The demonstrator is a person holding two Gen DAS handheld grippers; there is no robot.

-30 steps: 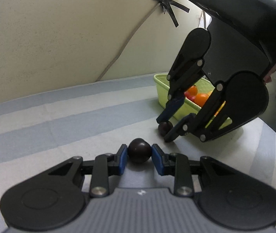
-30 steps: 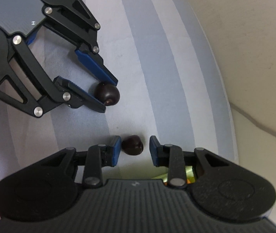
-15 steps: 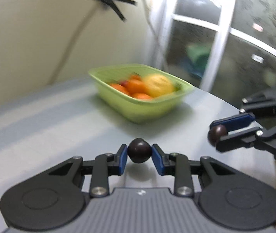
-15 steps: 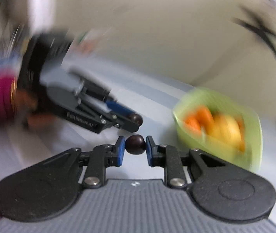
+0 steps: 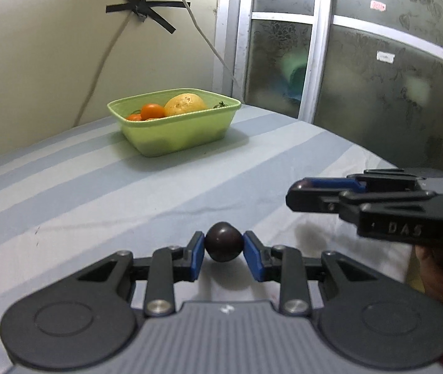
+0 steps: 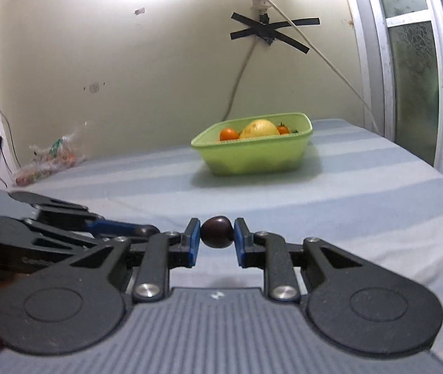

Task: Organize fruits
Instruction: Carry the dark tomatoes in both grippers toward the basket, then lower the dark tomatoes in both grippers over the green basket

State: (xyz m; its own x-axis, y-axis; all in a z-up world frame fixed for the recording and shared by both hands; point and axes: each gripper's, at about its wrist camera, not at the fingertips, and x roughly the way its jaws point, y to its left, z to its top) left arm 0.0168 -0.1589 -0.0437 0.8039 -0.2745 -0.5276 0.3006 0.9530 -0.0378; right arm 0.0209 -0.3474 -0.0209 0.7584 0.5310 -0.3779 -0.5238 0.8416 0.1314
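My left gripper (image 5: 224, 246) is shut on a dark round fruit (image 5: 223, 242) and holds it above the striped cloth. My right gripper (image 6: 216, 237) is shut on a second dark fruit (image 6: 216, 231), also above the cloth. The right gripper shows side-on at the right of the left wrist view (image 5: 305, 188); the left gripper shows at the left of the right wrist view (image 6: 146, 230). A green tub (image 5: 178, 131) stands farther back on the table and holds oranges (image 5: 152, 111) and a yellow fruit (image 5: 185, 103). It also shows in the right wrist view (image 6: 254, 151).
The table has a grey and white striped cloth (image 5: 65, 187). A wall with taped cables (image 6: 268, 31) stands behind the tub, and a frosted glass door (image 5: 377, 78) to the right. A crumpled plastic bag (image 6: 47, 163) lies at the far left by the wall.
Both grippers have lifted off the cloth with their fruits and swung level toward the green tub. The right gripper closed on its fruit, which was loose between its fingers a second ago.
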